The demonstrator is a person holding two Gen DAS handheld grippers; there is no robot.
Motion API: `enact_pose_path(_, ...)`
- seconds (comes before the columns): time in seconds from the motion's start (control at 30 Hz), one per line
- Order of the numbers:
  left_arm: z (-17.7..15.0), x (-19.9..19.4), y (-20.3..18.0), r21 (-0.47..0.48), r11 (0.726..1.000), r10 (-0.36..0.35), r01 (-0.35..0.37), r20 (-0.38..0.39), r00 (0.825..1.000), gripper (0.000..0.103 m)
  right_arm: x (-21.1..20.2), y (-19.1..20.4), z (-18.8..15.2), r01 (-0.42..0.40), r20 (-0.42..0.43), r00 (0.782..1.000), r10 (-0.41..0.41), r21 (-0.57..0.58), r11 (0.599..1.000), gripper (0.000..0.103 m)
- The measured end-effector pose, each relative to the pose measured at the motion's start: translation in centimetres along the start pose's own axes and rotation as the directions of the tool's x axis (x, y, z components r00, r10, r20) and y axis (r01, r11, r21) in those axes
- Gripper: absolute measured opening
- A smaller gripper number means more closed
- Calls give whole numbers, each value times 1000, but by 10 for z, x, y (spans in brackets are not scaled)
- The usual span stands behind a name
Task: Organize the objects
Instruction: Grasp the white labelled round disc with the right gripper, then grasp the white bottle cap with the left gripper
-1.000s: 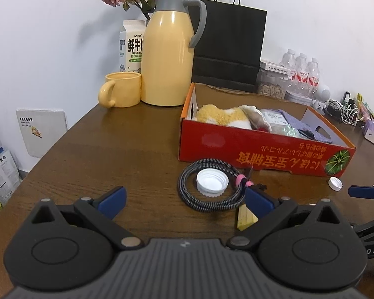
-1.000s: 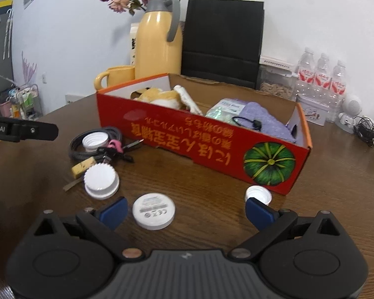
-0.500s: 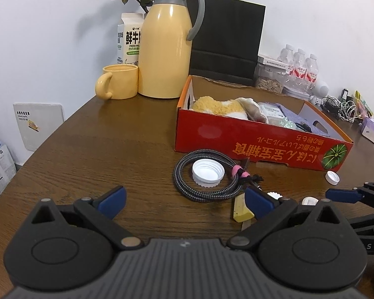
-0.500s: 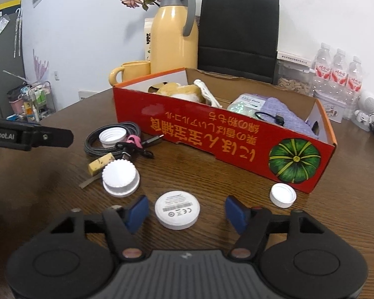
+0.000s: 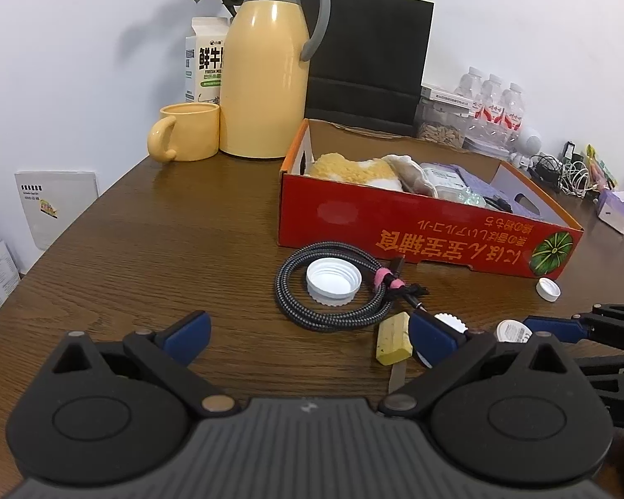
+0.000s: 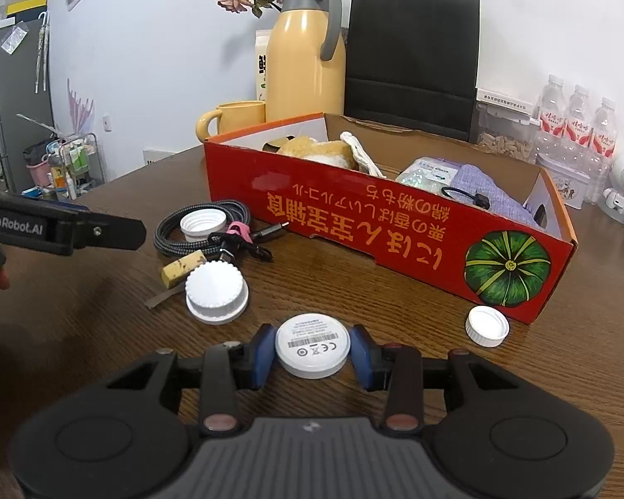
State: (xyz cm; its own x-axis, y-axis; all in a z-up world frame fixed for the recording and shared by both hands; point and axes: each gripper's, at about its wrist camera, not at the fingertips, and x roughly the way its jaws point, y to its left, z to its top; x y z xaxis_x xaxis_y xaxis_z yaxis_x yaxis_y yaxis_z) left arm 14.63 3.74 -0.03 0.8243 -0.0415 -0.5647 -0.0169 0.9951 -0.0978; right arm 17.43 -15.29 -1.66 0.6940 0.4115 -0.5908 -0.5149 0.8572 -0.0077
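A dark wooden table [image 5: 154, 241] takes up most of the room in front of me, and the biggest thing on it is a long red cardboard box [image 6: 395, 224] printed with a green pumpkin, open at the top. Inside lie a yellow plush toy [image 6: 312, 149], a pale packet and a folded purple cloth [image 6: 491, 195]. Behind the box stand a black paper bag [image 6: 412, 58], a tall yellow thermos jug [image 5: 262, 75] and a yellow mug [image 5: 187, 131] just beside the jug.

In front of the box a braided cable [image 5: 333, 316] lies coiled around an upturned white lid [image 5: 333, 282]. Near the coil sits a yellow block [image 6: 183, 268], touching a large ribbed white cap [image 6: 216, 291]. A small white bottle cap [image 6: 486, 326] rests just off the box's pumpkin corner.

The left gripper [image 5: 308, 332] hovers low over the table with its blue-padded jaws spread wide and nothing between them. The right gripper [image 6: 312, 355] is down at the table edge nearest me, its blue pads [image 6: 262, 353] drawn in on either side of a flat white disc [image 6: 312, 347] with printed markings; the pads look pressed to its rim, so it is gripping the disc, which sits on the table in front of the box
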Motion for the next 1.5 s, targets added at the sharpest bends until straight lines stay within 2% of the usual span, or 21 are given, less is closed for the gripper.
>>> enact_pose_path(0.2, 2, 2, -4, 11, 1000, 0, 0, 0, 1000, 103, -4, -1, 0, 7, 30, 1000, -8, 16, 1000, 38)
enact_pose_path(0.4, 10, 8, -8, 22, 1000, -3, 2, 17, 1000, 102, -12, -7, 1, 51, 84, 995, -56, 58, 997, 38)
enact_pose_path(0.5, 16, 11, -12, 52, 999, -6, 5, 26, 1000, 91, -15, -10, 1, 76, 106, 991, -84, 79, 994, 38)
enact_pose_path(0.6, 22, 20, -17, 85, 996, -7, 6, 19, 1000, 69, -16, -15, 0, 92, 119, 987, -104, 101, 991, 38)
enact_pose_path(0.7, 25, 28, -23, 116, 993, -11, 9, 9, 1000, 58, -17, -17, -1, 102, 127, 985, -116, 113, 988, 38)
enact_pose_path(0.77, 27, 34, -26, 133, 991, -7, 7, 1, 1000, 55, -18, -17, -1, 108, 131, 984, -122, 110, 988, 38)
enact_pose_path(0.87, 29, 42, -28, 140, 990, 2, -1, -10, 1000, 54, -18, -16, -1, 106, 134, 984, -120, 107, 989, 38)
enact_pose_path(1.13, 30, 54, -27, 140, 990, -3, 7, -33, 999, 41, -18, -18, -1, 103, 139, 983, -119, 114, 988, 38)
enact_pose_path(1.5, 29, 69, -28, 145, 989, 18, -8, -66, 998, 42, -18, -18, -1, 97, 142, 983, -112, 109, 989, 38)
